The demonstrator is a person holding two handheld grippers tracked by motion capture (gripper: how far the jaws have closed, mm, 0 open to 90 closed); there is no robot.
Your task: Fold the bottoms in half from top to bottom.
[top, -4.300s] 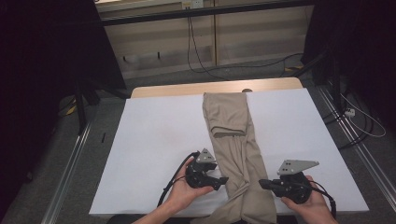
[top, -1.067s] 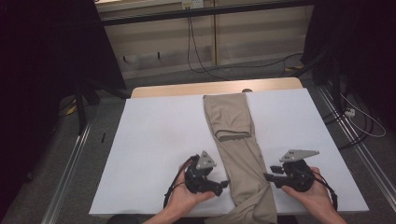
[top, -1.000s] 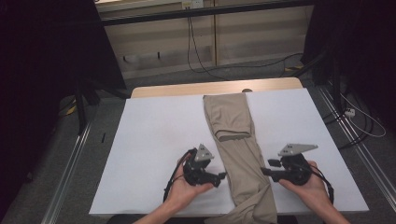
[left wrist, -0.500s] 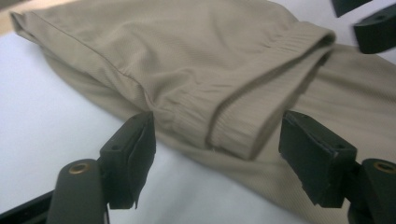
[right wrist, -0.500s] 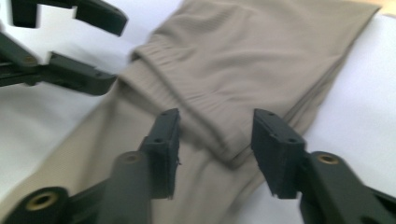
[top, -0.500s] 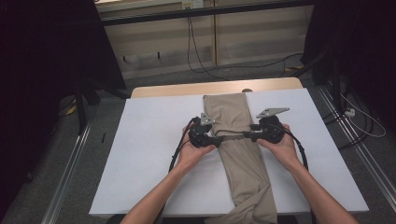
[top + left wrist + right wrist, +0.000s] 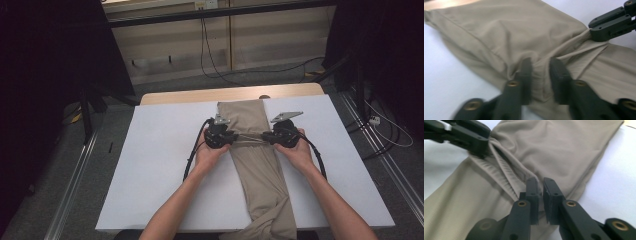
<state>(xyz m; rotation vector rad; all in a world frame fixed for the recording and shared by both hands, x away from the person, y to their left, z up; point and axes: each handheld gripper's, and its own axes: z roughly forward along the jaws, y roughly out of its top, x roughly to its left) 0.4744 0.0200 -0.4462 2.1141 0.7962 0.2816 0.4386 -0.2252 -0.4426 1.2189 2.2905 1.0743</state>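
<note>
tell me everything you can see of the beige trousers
The beige trousers are a ribbed-looking fabric folded into a long strip down the white table, the near end spilling over its edge. The left gripper and right gripper have just closed on opposite edges, bunching a crease between them.

Left gripper [image 7: 540, 75] jaws have just been closing, pinching a ridge of the tan trousers [image 7: 506, 32] near the cloth's edge, over the white surface [image 7: 446, 82]. Right gripper [image 7: 609, 23] clamps the opposite edge at upper right; fabric bunched taut between them.
</note>
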